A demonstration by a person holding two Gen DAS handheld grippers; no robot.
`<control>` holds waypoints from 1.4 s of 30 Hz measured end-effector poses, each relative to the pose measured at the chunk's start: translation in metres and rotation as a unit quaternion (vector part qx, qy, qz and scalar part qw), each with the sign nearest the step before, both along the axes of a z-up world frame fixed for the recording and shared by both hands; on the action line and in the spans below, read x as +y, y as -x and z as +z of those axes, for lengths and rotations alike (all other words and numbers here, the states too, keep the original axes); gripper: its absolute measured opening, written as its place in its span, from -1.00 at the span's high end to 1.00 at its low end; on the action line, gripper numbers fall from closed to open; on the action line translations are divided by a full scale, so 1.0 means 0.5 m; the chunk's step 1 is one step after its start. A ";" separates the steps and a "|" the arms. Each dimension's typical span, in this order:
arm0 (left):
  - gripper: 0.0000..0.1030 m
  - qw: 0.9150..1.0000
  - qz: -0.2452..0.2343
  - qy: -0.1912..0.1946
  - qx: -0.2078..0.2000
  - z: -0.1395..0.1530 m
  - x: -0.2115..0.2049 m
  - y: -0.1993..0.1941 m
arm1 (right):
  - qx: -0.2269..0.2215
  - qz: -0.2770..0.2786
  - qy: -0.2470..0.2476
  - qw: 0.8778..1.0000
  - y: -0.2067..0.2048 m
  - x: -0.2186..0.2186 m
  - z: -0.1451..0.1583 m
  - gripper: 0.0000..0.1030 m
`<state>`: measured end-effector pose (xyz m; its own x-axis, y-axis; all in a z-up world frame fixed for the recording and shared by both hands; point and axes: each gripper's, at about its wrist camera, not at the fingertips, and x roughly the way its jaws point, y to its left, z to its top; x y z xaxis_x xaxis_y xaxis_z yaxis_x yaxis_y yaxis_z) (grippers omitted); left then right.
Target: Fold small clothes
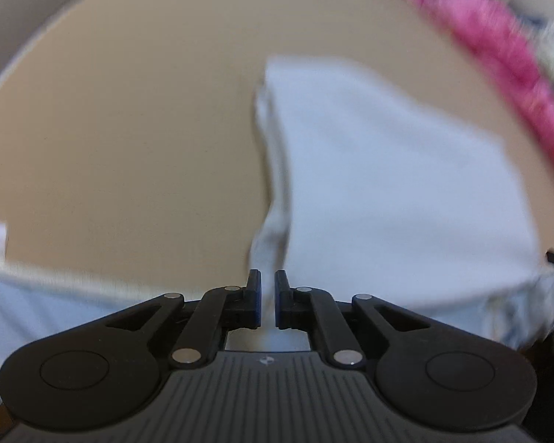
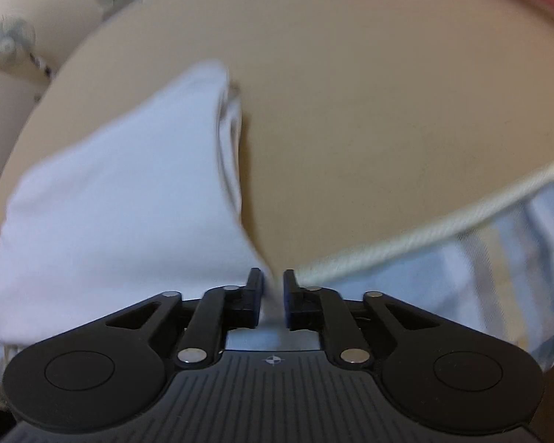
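1. Lying partly folded on the tan surface [image 1: 129, 129], the white garment [image 1: 387, 192] looks thin, light and quite limp; I judge it will sag and drape wherever it is not supported.
2. The left gripper [image 1: 267, 297] has its jaws clenched almost shut on a narrow strip of the white cloth at the garment's near edge.
3. The right gripper [image 2: 273, 295] pinches another bunched corner of the same garment [image 2: 122, 203], its jaws nearly closed on the fabric.
4. The cloth seems soft and unlikely to slip from the pads, yet a thin pinch may catch only one layer.
5. Corners and hemmed edges look the best places to hold, since the middle would only bunch.
6. A pink item [image 1: 498, 48] lies well apart at the surface's far edge.
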<state>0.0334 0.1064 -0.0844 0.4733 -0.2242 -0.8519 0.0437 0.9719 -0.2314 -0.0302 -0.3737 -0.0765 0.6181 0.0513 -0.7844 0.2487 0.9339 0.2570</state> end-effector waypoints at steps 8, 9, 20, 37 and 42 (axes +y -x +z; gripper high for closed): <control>0.87 0.999 -0.032 -0.031 0.022 -0.038 -0.061 -0.023 | -0.006 0.078 -0.021 0.997 -0.056 0.062 -0.036 0.57; 0.84 0.997 -0.028 -0.056 0.050 -0.059 -0.057 -0.021 | 0.030 0.085 0.008 0.996 -0.067 0.074 -0.061 0.57; 0.70 0.999 0.001 -0.052 0.013 -0.010 -0.051 -0.028 | -0.027 0.067 0.034 0.997 -0.077 0.079 -0.034 0.37; 0.69 0.999 0.011 -0.044 0.019 -0.021 -0.082 -0.114 | 0.018 0.043 0.065 0.997 -0.080 0.076 -0.053 0.04; 0.62 0.999 0.022 -0.032 0.003 0.001 -0.082 -0.110 | -0.020 0.040 0.060 0.997 -0.063 0.074 -0.027 0.06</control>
